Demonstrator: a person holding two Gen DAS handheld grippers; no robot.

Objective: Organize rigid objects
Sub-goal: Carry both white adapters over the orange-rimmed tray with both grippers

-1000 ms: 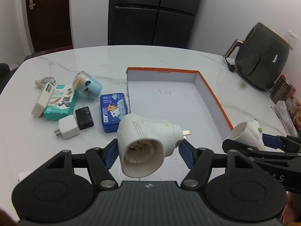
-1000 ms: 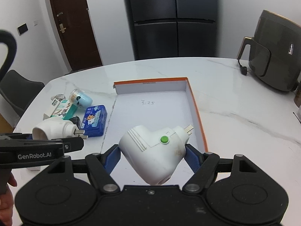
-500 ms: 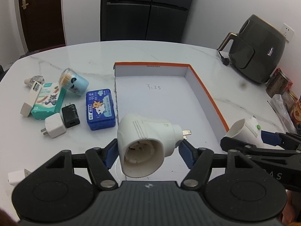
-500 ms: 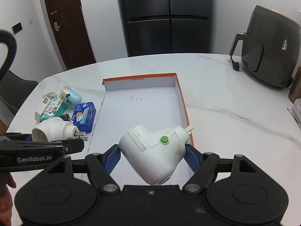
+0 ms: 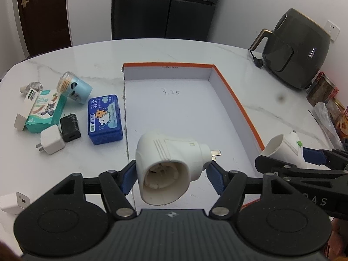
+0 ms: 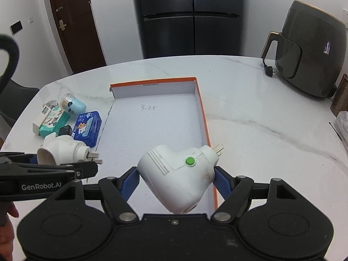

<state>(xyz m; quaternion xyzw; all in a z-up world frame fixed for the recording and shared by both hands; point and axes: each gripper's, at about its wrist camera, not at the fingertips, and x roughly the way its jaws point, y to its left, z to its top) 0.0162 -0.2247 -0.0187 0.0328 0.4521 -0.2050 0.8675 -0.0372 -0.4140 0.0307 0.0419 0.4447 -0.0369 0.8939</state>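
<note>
My left gripper (image 5: 171, 175) is shut on a white plug-in adapter (image 5: 167, 163), socket end toward the camera and prongs pointing right, over the near end of the white box with an orange rim (image 5: 236, 103). My right gripper (image 6: 177, 179) is shut on a second white adapter with a green button (image 6: 176, 174), above the box's right wall (image 6: 203, 117). Each gripper shows in the other's view: the right adapter (image 5: 282, 146) at the box's right edge, the left adapter (image 6: 63, 150) at its left edge.
Left of the box lie a blue tin (image 5: 104, 117), a white charger (image 5: 51, 142), a black charger (image 5: 69, 128), a teal carton (image 5: 45, 111), a light-blue jar (image 5: 75, 88) and another white charger (image 5: 13, 202). An air fryer (image 5: 298, 50) stands at the back right.
Both grippers have drifted slightly forward and down over the box with their adapters. Neither grip has changed.
</note>
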